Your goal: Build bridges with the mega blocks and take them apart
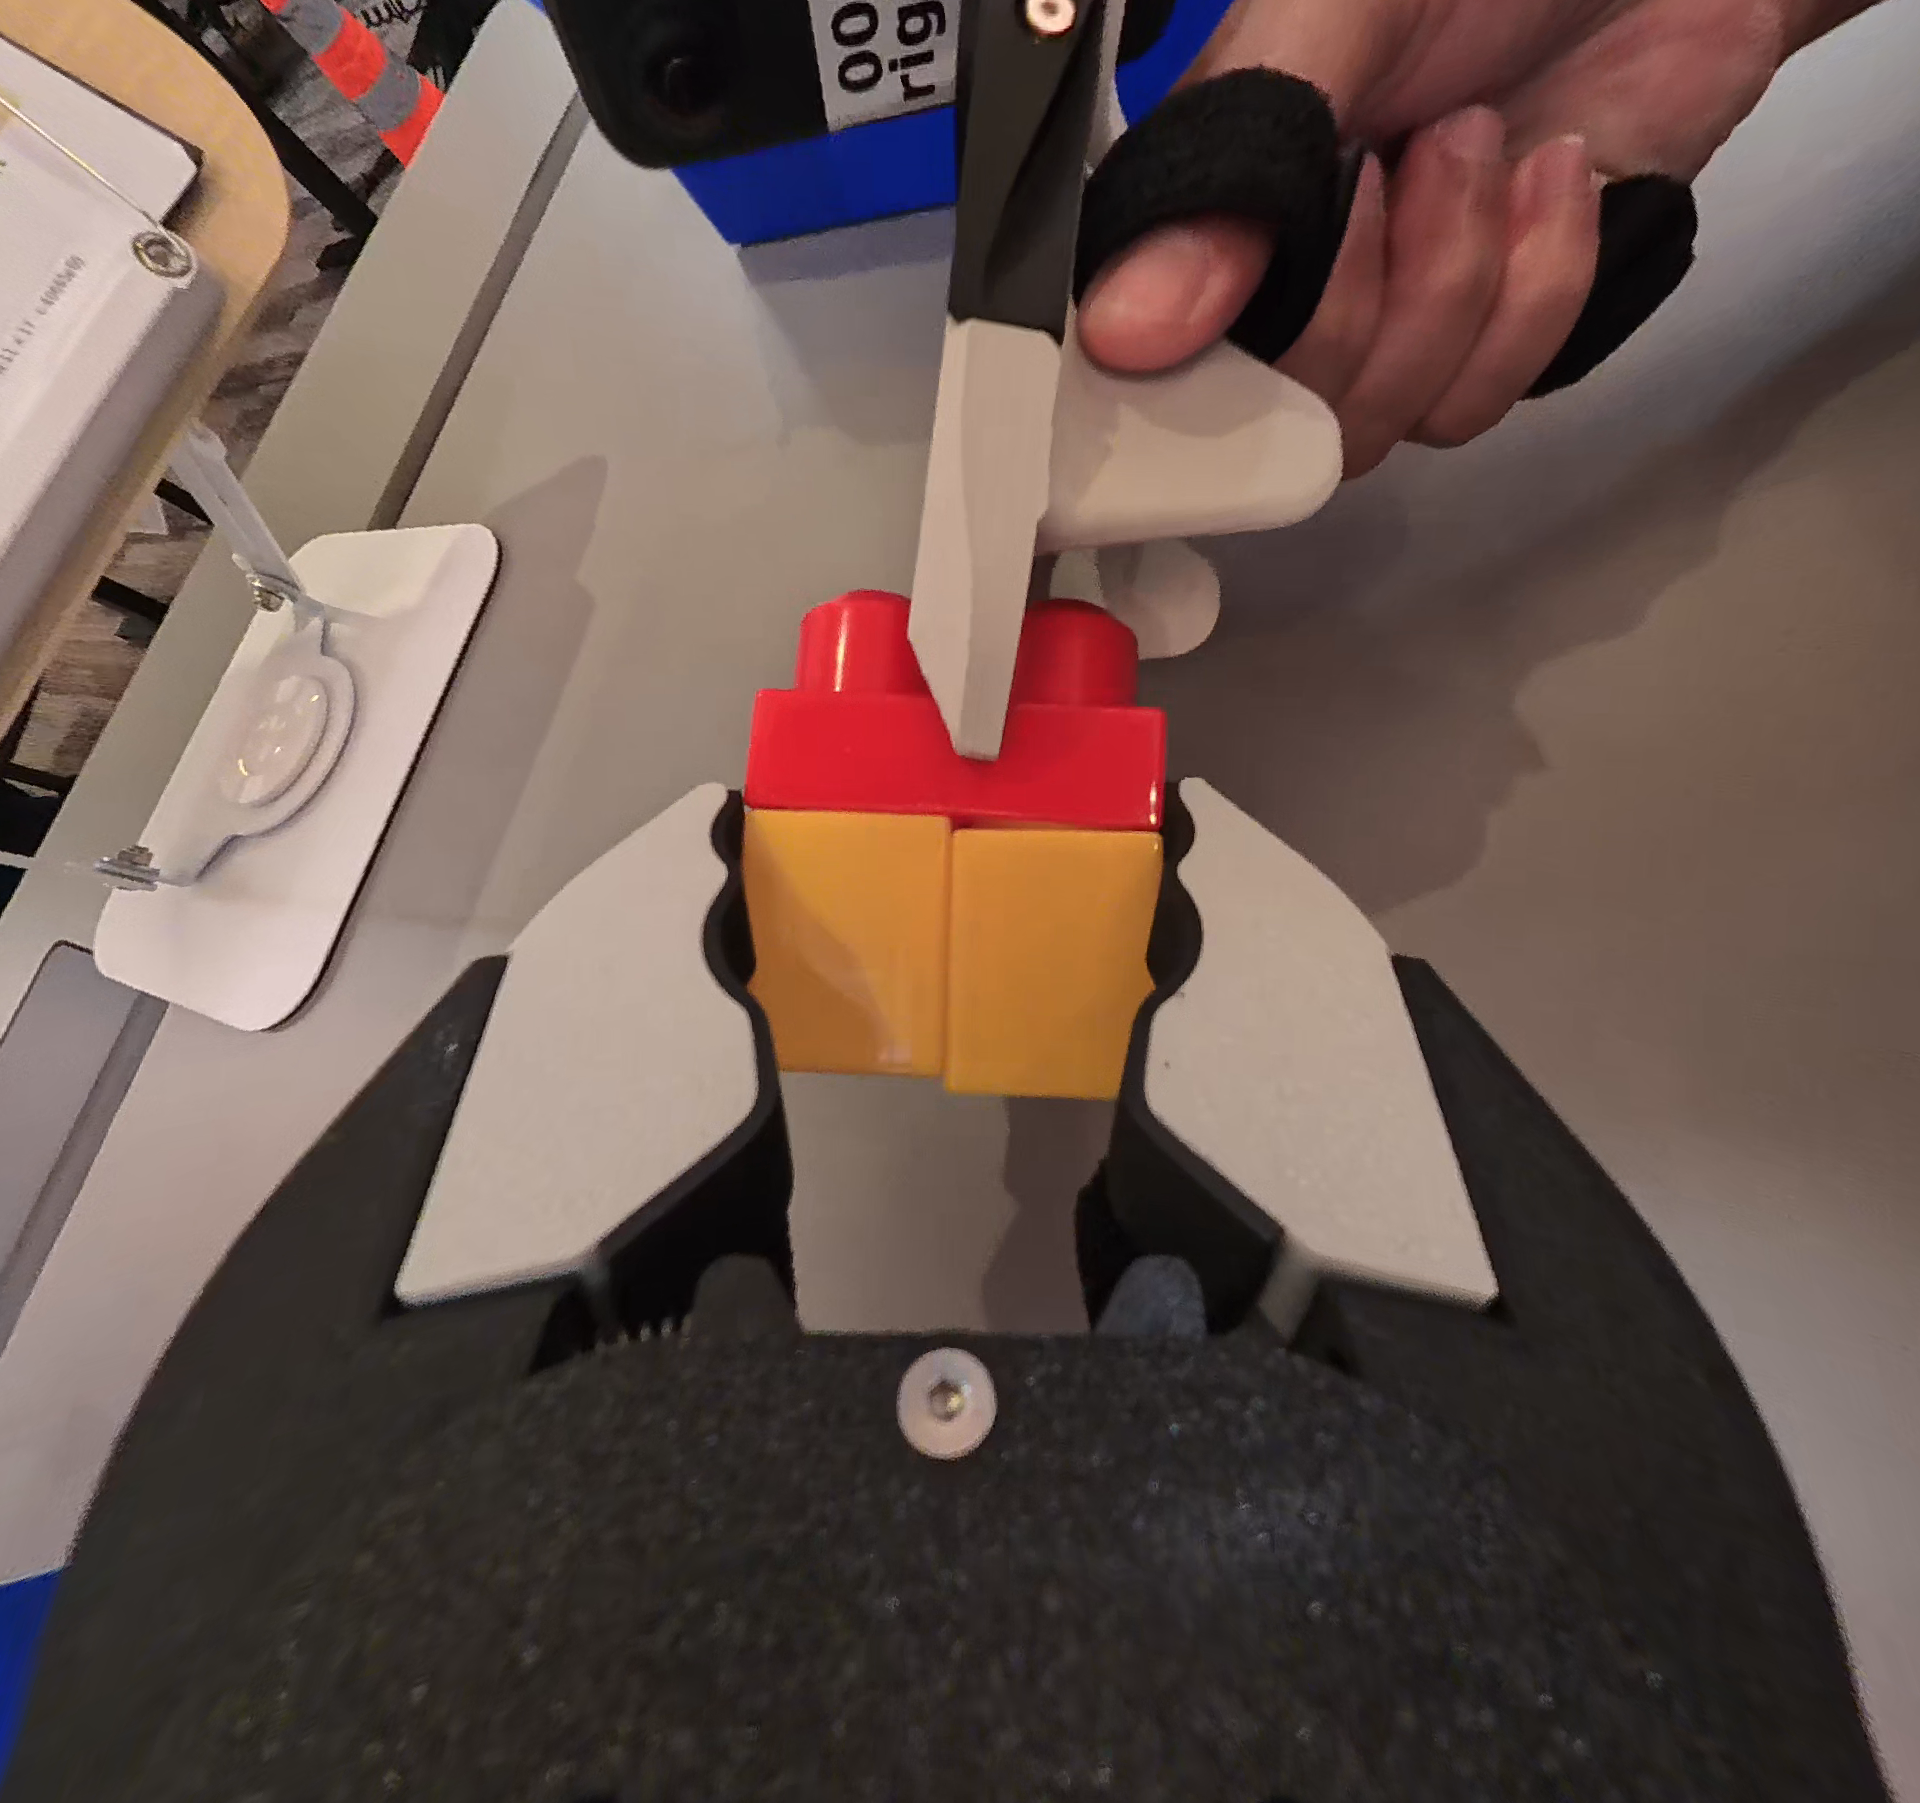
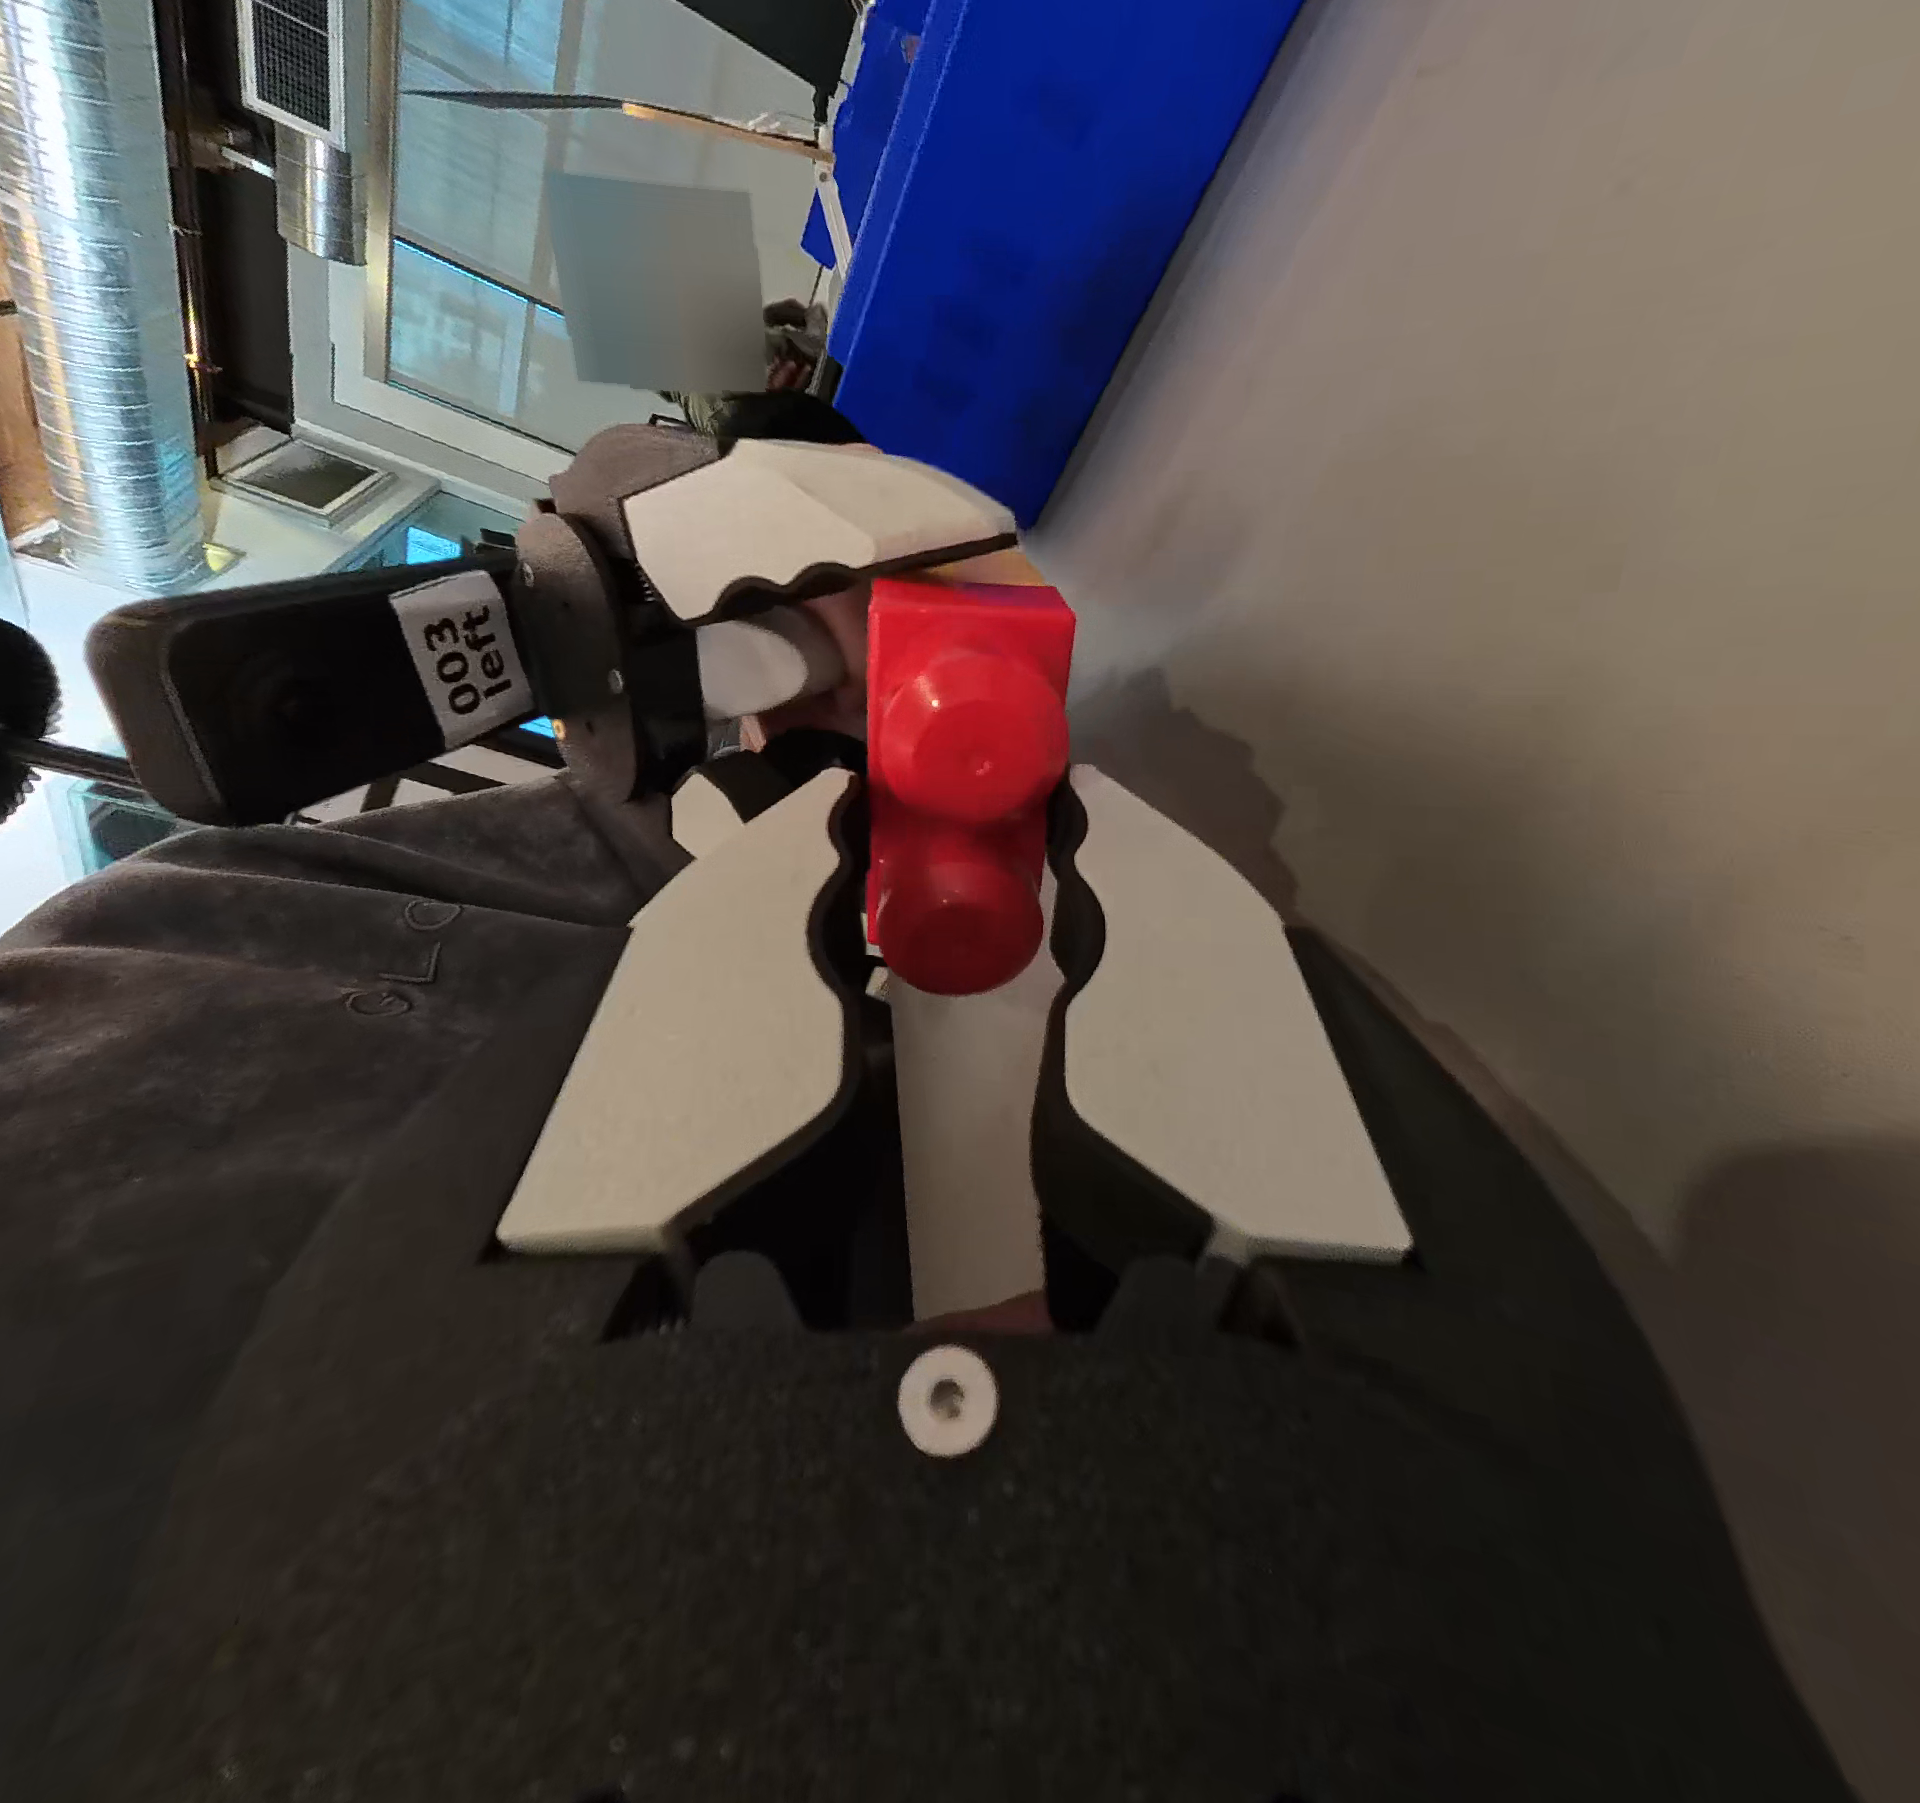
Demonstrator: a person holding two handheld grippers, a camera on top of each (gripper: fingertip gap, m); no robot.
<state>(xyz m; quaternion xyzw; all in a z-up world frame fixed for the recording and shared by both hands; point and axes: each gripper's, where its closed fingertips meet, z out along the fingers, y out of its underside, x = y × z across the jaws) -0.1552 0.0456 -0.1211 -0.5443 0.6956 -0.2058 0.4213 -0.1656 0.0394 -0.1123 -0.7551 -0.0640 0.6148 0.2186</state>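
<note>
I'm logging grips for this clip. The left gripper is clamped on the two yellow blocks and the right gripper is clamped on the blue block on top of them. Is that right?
Not quite: the top block is red, not blue, as the left wrist view shows. The rest stands: the left gripper is clamped on the two yellow blocks, and the right gripper on the block atop them.

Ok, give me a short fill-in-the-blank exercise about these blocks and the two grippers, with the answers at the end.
1. The left gripper is shut on two ____ blocks held side by side.
2. The block bridging across their tops is ____.
3. The red block shows ____ round studs on top.
4. The right gripper grips the ____ block.

Answers: yellow; red; two; red
</note>
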